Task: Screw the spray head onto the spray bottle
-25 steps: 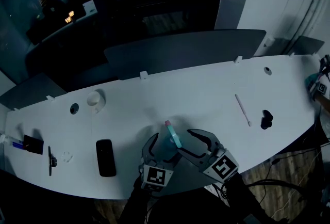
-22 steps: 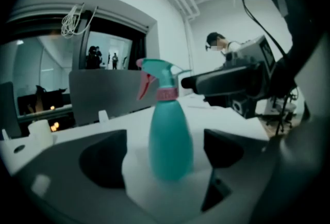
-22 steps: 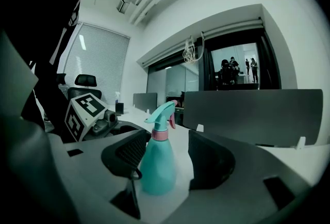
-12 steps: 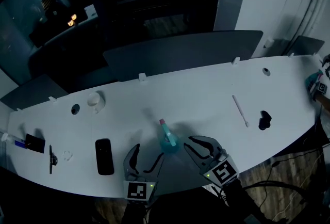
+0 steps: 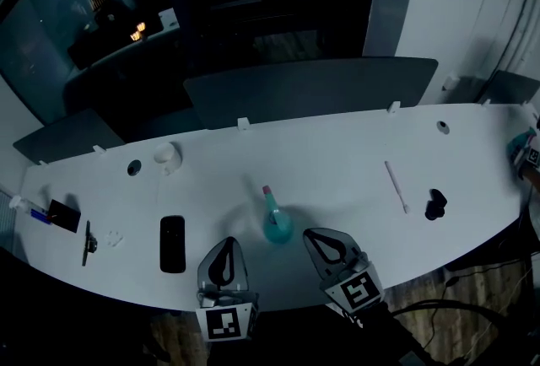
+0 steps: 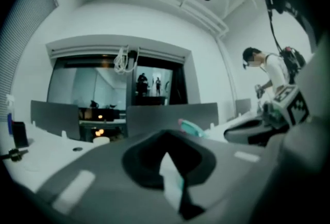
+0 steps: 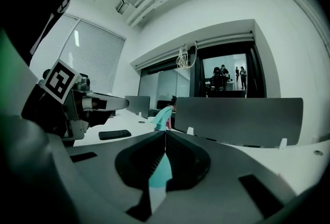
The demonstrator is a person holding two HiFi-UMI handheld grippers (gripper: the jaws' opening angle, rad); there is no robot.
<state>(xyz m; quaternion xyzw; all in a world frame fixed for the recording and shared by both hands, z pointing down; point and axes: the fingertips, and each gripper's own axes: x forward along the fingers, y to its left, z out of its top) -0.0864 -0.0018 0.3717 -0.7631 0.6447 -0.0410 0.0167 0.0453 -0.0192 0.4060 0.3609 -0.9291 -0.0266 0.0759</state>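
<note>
The left gripper (image 5: 229, 243) and right gripper (image 5: 310, 234) have just closed empty; reopen them squarely around the spray bottle (image 5: 276, 225).

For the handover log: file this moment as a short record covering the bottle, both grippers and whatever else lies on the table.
spray bottle: teal, standing on the white table, spray head on top; tightness not visible
left gripper: jaws just closed, shut, nothing between them, clear of the bottle
right gripper: jaws just closed, shut, empty, clear of the bottle
other items: black phone, white stick, small black object
</note>
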